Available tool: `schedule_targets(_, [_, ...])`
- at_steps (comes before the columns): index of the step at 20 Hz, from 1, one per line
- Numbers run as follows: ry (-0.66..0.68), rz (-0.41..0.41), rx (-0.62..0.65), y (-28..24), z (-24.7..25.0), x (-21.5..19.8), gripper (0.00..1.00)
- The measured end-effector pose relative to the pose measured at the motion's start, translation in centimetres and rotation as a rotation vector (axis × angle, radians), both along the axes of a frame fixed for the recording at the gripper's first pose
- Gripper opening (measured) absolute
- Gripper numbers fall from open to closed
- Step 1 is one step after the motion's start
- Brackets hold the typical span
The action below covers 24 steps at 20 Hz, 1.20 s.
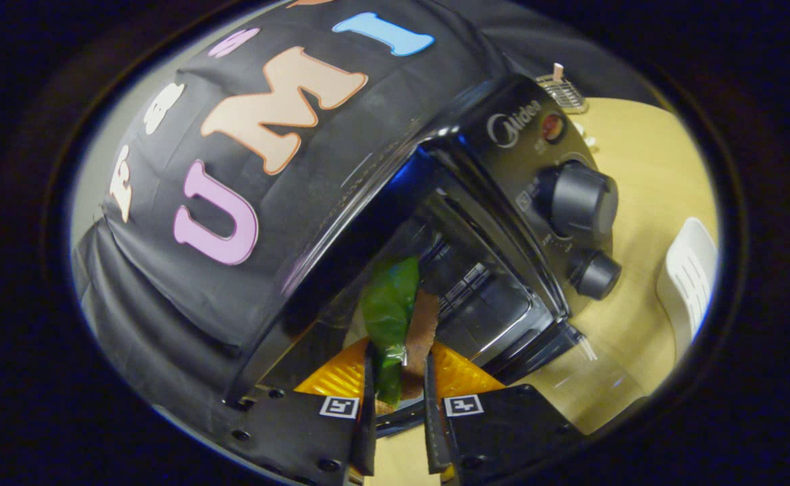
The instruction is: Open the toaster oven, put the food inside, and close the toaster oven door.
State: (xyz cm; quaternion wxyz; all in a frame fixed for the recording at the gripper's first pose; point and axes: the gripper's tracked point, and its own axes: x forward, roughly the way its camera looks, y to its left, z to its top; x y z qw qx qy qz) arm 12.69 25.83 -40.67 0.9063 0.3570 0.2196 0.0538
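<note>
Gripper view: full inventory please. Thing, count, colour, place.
toaster oven: 1, black, on the table, just ahead of the fingers, door open
knobs: 2, black, on the oven's control panel
indicator light: 1, red-orange, above the knobs
food: 1, green and brown, between the fingers, at the oven's opening
table: 1, light wood, under the oven
white object: 1, on the table beside the oven
wire rack: 1, metal, beyond the oven
gripper: 1, shut on the food
</note>
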Motion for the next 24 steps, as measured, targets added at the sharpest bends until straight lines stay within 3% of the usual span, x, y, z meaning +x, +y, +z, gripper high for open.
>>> schedule_targets(7, [-0.031,0.016,-0.201,-0.2,-0.3,0.2,0.32])
schedule_targets(11, [-0.047,0.002,-0.360,-2.4,0.4,-0.2,0.65])
schedule_targets(15, [-0.154,0.082,-0.468,-2.4,3.5,-2.9,0.99])
schedule_targets(24, [-0.067,0.281,-0.536,-4.9,3.6,-14.6,0.99])
